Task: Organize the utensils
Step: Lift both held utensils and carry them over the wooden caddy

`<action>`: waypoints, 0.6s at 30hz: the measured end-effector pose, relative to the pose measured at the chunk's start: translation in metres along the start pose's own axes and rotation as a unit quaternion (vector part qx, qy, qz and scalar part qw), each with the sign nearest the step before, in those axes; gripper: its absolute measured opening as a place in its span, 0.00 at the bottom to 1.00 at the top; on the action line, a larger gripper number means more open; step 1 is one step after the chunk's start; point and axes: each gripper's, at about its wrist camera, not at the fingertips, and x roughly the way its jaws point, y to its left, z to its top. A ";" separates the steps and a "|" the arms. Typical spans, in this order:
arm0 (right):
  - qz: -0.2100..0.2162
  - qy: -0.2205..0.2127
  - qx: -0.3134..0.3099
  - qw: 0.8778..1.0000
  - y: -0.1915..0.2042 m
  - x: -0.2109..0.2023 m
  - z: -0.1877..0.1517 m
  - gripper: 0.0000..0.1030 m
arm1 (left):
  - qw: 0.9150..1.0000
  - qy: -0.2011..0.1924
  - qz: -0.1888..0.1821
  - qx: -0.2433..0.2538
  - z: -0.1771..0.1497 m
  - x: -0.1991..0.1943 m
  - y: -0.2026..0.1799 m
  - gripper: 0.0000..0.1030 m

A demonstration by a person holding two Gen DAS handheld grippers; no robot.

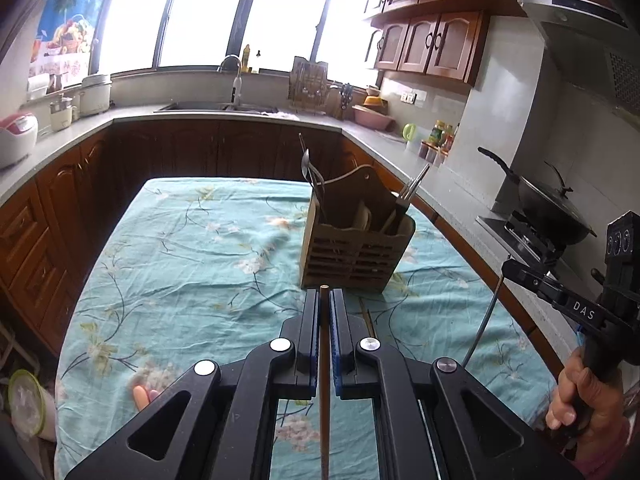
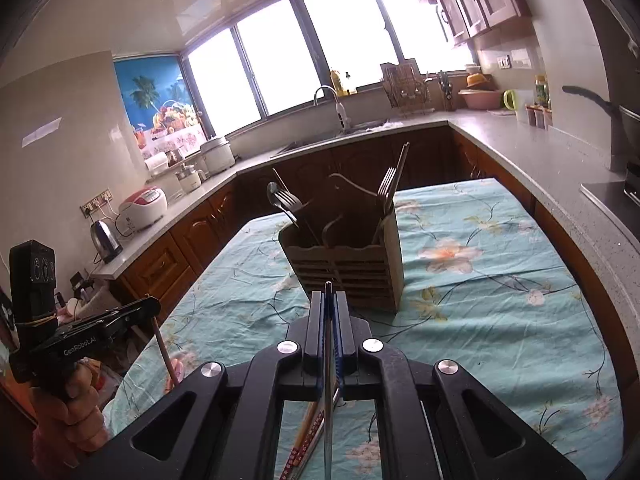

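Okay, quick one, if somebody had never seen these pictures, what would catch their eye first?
Probably the wooden utensil holder standing on the turquoise floral tablecloth, with forks and a spoon sticking out of it. Next, the two grippers in front of it: the left gripper is shut on a wooden chopstick, and the right gripper is shut on a thin metal utensil.

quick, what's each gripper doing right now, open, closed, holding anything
Left gripper: closed on a wooden chopstick.
Right gripper: closed on a thin metal utensil; which kind cannot be told.
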 end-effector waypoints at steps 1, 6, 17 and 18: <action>-0.001 -0.002 -0.002 1.000 0.001 -0.002 0.000 0.04 | 1.000 -0.003 -0.001 -0.002 0.000 -0.001 0.001 0.04; -0.003 -0.010 -0.006 1.000 0.002 -0.007 0.001 0.04 | 1.000 -0.015 0.001 -0.013 -0.001 -0.008 0.006 0.04; -0.003 -0.022 -0.008 1.000 0.004 -0.010 0.003 0.04 | 0.999 -0.032 0.004 -0.039 0.004 -0.010 0.018 0.03; -0.003 -0.024 -0.008 1.000 0.004 -0.010 0.004 0.04 | 0.999 -0.035 0.004 -0.041 0.006 -0.009 0.019 0.03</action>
